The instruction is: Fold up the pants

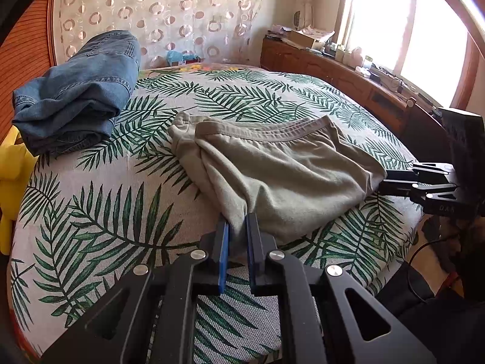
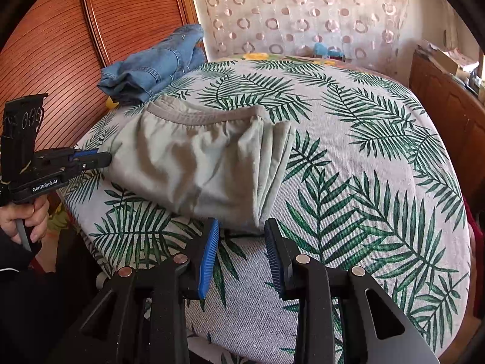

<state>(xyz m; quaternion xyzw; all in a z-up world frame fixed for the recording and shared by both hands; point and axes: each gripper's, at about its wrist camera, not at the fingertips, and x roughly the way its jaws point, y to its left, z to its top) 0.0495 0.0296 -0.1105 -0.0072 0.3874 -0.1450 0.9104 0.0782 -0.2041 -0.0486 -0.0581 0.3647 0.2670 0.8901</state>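
Khaki-green pants (image 1: 282, 176) lie folded on the leaf-print bed, waistband on the far side. They also show in the right wrist view (image 2: 197, 163). My left gripper (image 1: 238, 227) is shut on the near corner of the folded pants; it shows at the left edge of the right wrist view (image 2: 103, 157). My right gripper (image 2: 241, 227) is open, its blue-padded fingers (image 2: 209, 254) just short of the pants' near edge and straddling a corner. It appears at the right of the left wrist view (image 1: 385, 182), touching the pants' right edge.
Folded blue jeans (image 1: 78, 91) lie on the bed's far left, also in the right wrist view (image 2: 154, 66). A yellow object (image 1: 12, 163) sits at the left edge. A wooden headboard (image 2: 60, 45) and a cluttered wooden sideboard (image 1: 348, 72) flank the bed (image 1: 121, 212).
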